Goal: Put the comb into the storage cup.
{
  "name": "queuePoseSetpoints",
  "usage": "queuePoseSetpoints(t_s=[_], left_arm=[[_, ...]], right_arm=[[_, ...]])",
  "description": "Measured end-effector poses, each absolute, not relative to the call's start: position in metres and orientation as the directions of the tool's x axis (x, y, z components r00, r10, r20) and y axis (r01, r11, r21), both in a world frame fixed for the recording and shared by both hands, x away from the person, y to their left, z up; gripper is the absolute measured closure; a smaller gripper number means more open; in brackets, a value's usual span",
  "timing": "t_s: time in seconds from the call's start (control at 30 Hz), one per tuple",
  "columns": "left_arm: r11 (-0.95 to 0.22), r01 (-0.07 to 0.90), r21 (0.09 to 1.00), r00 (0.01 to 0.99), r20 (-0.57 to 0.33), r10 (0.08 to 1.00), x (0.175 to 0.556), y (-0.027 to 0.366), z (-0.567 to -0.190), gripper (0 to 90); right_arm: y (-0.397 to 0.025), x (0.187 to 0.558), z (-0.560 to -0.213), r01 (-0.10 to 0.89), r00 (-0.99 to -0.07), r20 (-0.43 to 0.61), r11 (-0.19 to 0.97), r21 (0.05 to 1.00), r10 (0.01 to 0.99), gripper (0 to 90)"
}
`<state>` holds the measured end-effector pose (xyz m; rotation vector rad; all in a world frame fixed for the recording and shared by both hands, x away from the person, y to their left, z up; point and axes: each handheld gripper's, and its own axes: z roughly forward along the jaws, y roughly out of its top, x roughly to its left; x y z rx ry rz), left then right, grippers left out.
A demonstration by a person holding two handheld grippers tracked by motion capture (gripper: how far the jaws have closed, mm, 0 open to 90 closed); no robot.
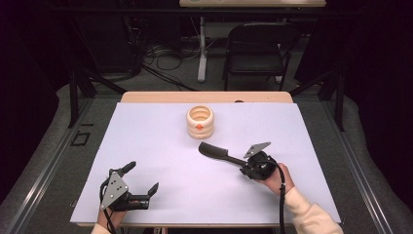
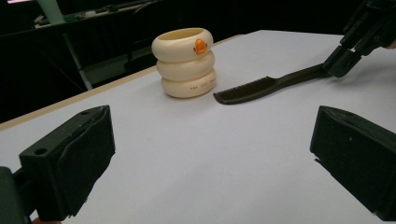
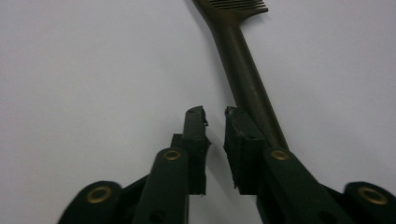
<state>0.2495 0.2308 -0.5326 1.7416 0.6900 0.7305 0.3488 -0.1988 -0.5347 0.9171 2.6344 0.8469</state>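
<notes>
Dark plastic comb (image 1: 217, 153) runs toward ten o'clock from right gripper (image 3: 215, 116), fingers nearly together beside its handle, gripping nothing; left gripper (image 1: 144, 178) spread.

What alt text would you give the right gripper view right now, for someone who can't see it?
The right gripper points its two black fingers close together, a narrow gap between them, at the handle of a dark comb lying on the white table surface. The handle runs under the right-hand finger; whether it is gripped is unclear. The comb's teeth sit at the top edge.
</notes>
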Motion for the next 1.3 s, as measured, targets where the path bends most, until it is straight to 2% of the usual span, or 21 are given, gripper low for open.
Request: queuePoseSetpoints(t_s=[0.5, 0.73, 1.3], left_arm=[[-0.26, 0.094, 0.961, 0.645, 0.14, 0.752, 0.249, 0.231, -0.532, 0.1], [-0.257, 0.096, 0.961, 0.645, 0.137, 0.752, 0.249, 0.23, -0.533, 0.1], [-0.256, 0.097, 0.962, 0.646, 0.135, 0.751, 0.249, 0.23, -0.533, 0.1]], right_arm=[[-0.193, 0.344, -0.523, 0.465, -0.798, -0.052, 0.668, 0.581, 0.601, 29.0], [-0.193, 0.346, -0.52, 0.459, -0.795, -0.058, 0.663, 0.591, 0.603, 15.3], [-0.191, 0.35, -0.515, 0.441, -0.798, -0.075, 0.665, 0.602, 0.598, 1.8]])
